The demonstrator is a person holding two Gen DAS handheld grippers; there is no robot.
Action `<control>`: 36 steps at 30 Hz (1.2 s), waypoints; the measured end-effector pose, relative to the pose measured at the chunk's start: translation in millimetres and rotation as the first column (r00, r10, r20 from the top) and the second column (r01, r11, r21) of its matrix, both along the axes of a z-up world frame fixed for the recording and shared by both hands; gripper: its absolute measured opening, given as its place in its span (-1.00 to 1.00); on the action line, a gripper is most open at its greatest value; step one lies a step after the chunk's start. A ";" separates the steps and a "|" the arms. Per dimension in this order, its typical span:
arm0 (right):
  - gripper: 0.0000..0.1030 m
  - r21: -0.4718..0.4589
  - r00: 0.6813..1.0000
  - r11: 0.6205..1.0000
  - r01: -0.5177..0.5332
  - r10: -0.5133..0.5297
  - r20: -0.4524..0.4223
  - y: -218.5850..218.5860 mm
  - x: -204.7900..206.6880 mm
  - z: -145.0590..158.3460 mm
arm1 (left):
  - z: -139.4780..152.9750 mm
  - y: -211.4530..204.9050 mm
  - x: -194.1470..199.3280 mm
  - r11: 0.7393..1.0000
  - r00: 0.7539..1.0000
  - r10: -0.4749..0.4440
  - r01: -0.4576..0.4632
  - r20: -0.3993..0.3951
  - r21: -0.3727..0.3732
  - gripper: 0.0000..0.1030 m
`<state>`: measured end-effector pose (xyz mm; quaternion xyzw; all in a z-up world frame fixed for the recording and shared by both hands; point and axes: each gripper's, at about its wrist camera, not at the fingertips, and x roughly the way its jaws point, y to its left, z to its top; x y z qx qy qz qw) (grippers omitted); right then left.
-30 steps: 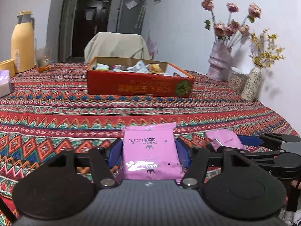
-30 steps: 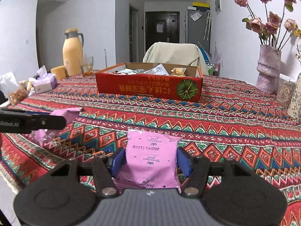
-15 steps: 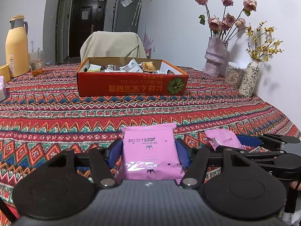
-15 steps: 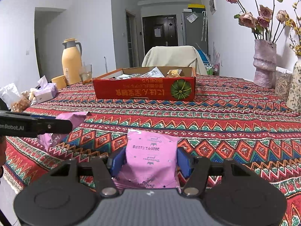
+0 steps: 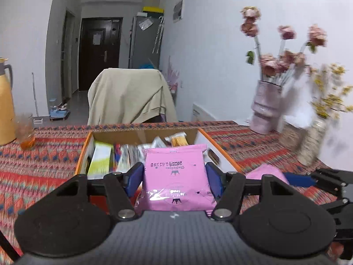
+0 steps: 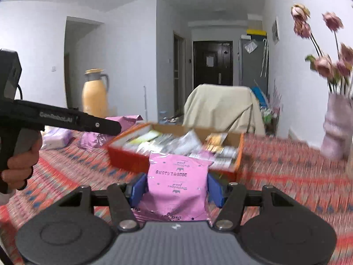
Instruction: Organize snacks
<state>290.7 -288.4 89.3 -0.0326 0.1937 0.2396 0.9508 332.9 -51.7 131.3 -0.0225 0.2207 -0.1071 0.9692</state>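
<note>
In the left wrist view, the left gripper [image 5: 174, 176] sits at lower centre, its blue pads pinching a flat pink plastic snack packet with upside-down print [image 5: 175, 176] by both side edges. Just above it in the frame lies the open red cardboard box with orange rims [image 5: 222, 152], filled with assorted wrapped snacks, on the red patterned tablecloth [image 5: 39, 165]. At lower right the right gripper [image 5: 295, 180] shows with a second pink packet [image 5: 267, 172]. In the right wrist view, the right gripper [image 6: 176, 190] at lower centre clamps its own pink snack packet [image 6: 177, 181] between blue pads, in front of the blurred red box [image 6: 128, 159]. At left, a hand [image 6: 19, 165] grips the black handle of the left gripper, which carries its pink packet [image 6: 123, 120] above the cloth [image 6: 286, 176].
</note>
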 end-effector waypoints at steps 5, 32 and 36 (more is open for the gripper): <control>0.16 0.033 0.996 0.999 0.026 -0.023 -0.084 -4.6 98.5 8.7 | -9.2 -10.6 89.9 0.999 0.995 0.037 -0.039 -0.096 -0.022 0.22; 0.16 -0.115 0.986 0.991 0.067 -0.084 -0.145 34.7 189.3 -3.4 | -23.2 13.0 124.0 0.997 0.975 0.065 -0.072 -0.212 -0.025 0.46; 0.20 -0.120 0.990 0.990 0.075 -0.089 -0.110 30.1 161.6 26.2 | 1.4 15.1 87.2 0.998 0.986 0.052 -0.048 -0.160 0.029 0.59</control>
